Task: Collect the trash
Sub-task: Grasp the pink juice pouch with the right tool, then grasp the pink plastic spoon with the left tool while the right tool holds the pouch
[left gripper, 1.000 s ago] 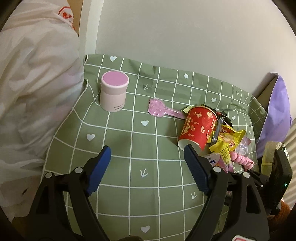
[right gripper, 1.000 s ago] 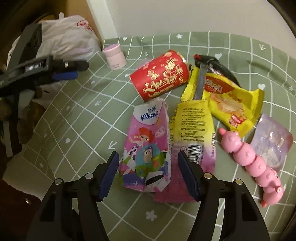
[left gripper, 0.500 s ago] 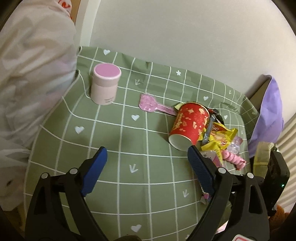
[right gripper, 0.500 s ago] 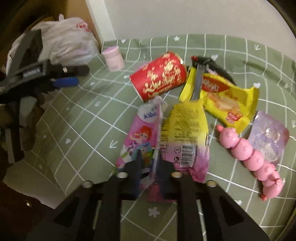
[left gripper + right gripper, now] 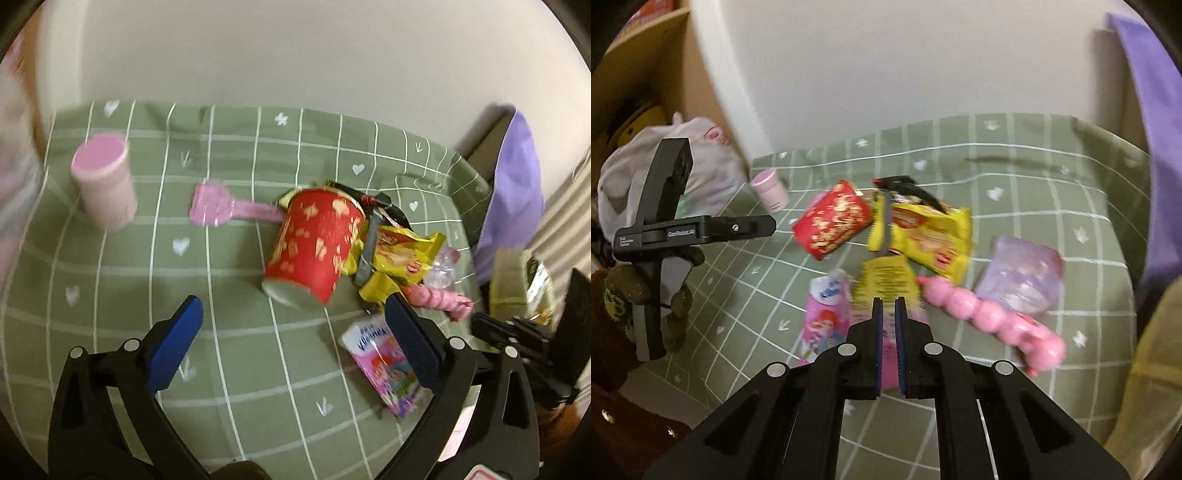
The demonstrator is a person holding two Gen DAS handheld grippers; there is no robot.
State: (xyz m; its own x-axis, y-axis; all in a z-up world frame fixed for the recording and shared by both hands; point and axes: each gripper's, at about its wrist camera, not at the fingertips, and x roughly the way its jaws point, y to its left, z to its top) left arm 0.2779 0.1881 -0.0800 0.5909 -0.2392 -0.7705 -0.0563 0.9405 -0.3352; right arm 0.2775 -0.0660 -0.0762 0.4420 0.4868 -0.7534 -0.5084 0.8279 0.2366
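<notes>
A table draped in a sage-green cloth (image 5: 1015, 177) with a white grid and small white hearts and stars stands against a plain pale wall (image 5: 295, 55). A white plastic bag (image 5: 701, 166) bulges just past the cloth's left edge beside a wooden shelf, and a purple fabric (image 5: 517, 177) hangs at the right.

On the cloth there are one red paper cup (image 5: 314, 243) lying on its side, one pink lidded jar (image 5: 105, 184) standing upright well to its left, one flat pink spoon-shaped piece (image 5: 221, 210) between jar and cup, two yellow snack wrappers (image 5: 931, 236) overlapping beside the cup, one black wrapper (image 5: 908, 188) behind them, one pale purple packet (image 5: 1023, 273), one string of pink beads (image 5: 990, 317) and one pink tissue pack (image 5: 827, 317) with cartoon figures.

The right gripper (image 5: 888, 308) is closing, its blue pads nearly together on the pink lower end of a yellow-and-pink wrapper (image 5: 886, 280); that wrapper sits right at the fingertips, with the tissue pack touching its left side and the beads just to its right. The view is blurred.

The left gripper (image 5: 291, 321) is opening wide, nothing between its blue pads. The cup lies just beyond its fingertips, mouth towards it, and the tissue pack lies partly behind its right finger (image 5: 410, 343)
</notes>
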